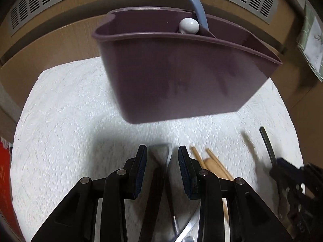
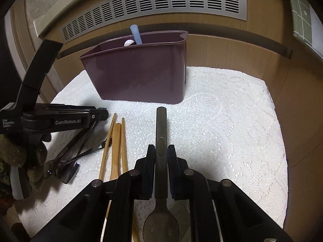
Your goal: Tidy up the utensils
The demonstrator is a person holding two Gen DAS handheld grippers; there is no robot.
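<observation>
A purple utensil holder point(image 1: 181, 76) point(image 2: 141, 70) stands at the back of a white lace cloth point(image 1: 60, 121) point(image 2: 222, 131). It holds a blue handle point(image 1: 198, 10) point(image 2: 136, 34) and a white round-ended utensil point(image 1: 188, 26) point(image 2: 128, 43). My left gripper point(image 1: 162, 155) point(image 2: 101, 114) is open, its fingers on either side of a dark metal utensil handle point(image 1: 160, 153). My right gripper point(image 2: 161, 151) point(image 1: 282, 165) is shut on a dark metal spoon point(image 2: 161, 125) whose handle points toward the holder. Wooden chopsticks point(image 1: 210, 163) point(image 2: 115, 139) lie between the grippers.
More dark metal utensils point(image 2: 66, 161) lie under my left gripper. A wooden ledge point(image 2: 232, 46) and a grey vent grille point(image 2: 161, 2) run behind the holder. A green checked cloth point(image 2: 300, 12) hangs at the right. The cloth's right half point(image 2: 232, 141) is bare.
</observation>
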